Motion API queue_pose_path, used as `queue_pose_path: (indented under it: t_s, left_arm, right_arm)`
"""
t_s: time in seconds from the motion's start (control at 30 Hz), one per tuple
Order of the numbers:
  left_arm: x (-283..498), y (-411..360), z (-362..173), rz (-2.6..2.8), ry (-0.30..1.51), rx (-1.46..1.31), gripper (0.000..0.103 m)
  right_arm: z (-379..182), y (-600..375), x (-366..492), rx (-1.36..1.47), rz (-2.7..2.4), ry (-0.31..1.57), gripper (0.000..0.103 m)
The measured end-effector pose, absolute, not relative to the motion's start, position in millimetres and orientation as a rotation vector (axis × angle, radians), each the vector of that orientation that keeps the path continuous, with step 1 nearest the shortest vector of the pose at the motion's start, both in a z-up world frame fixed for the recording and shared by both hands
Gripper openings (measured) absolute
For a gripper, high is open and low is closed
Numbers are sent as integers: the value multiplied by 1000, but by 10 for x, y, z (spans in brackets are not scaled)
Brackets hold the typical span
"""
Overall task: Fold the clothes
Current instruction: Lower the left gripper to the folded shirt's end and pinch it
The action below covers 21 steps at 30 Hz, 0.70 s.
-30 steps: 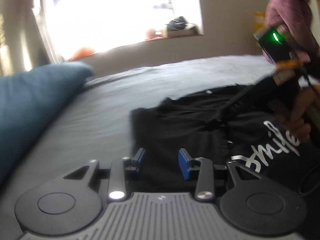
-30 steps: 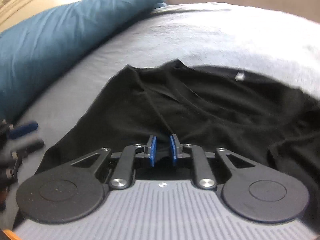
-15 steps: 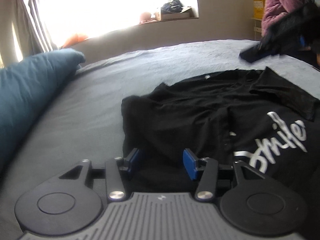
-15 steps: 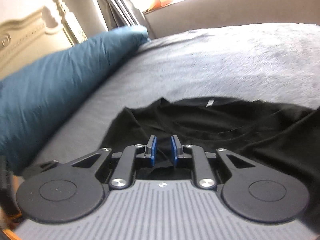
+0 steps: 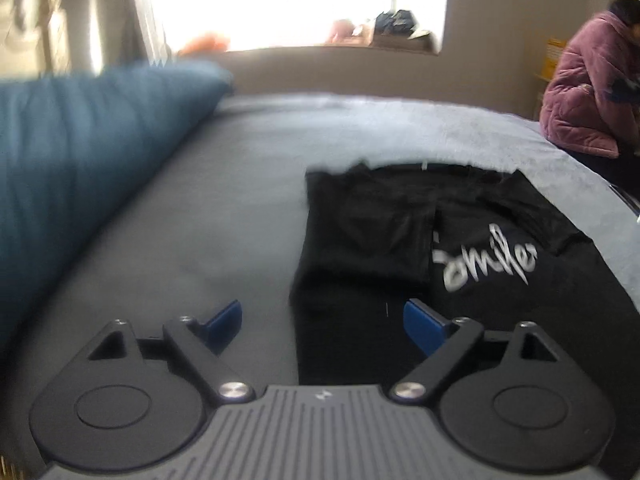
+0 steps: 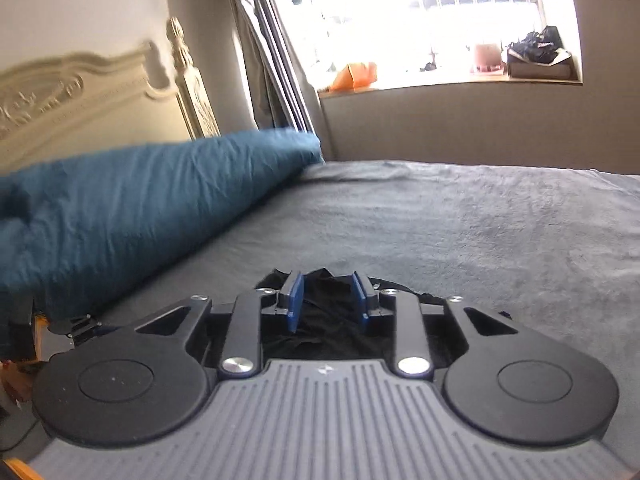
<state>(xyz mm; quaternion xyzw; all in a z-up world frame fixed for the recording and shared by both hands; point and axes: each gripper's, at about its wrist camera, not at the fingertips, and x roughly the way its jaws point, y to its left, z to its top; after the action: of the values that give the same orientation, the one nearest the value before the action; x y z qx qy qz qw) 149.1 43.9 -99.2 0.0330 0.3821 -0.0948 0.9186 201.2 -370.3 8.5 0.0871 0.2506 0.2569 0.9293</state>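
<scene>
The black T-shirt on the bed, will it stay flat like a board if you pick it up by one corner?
Probably not. The black T-shirt already lies in soft folds on the grey bedspread, so it would likely droop and hang. Thin cloth like this looks light, so lifting should be easy. The folded-over side might flop open if the left gripper tugs just one edge.

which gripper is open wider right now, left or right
The left gripper: its blue pads are spread far apart above the black t-shirt, nothing between them. The right gripper has a narrower gap filled with black fabric.
</scene>
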Motion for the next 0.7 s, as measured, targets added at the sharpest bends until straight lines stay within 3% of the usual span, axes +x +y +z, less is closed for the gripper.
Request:
queue_pose_path:
  t_s: [0.23,0.3,0.4,0.57,0.7]
  left_arm:
    - [993,726,-1144,-197,988,-70,88]
    - [854,803,-1189,-201,1043,-109,88]
    - [700,896,-1310,-213,1117,-167,87]
    - [705,931,-1562,-246,1140,-223,69]
    - [696,871,-1654,-287,1111,-145,58]
  right_arm:
    - [-139,-4258,1244,231,519,610,33]
    - [-280,-4444,1071,296,493,681,47]
    - [-688,-4665,902,423,435,831,47]
    - [-1397,-4889,753,652,286,1030,47]
    - [-1653,-4976,705,692,221,1039,47]
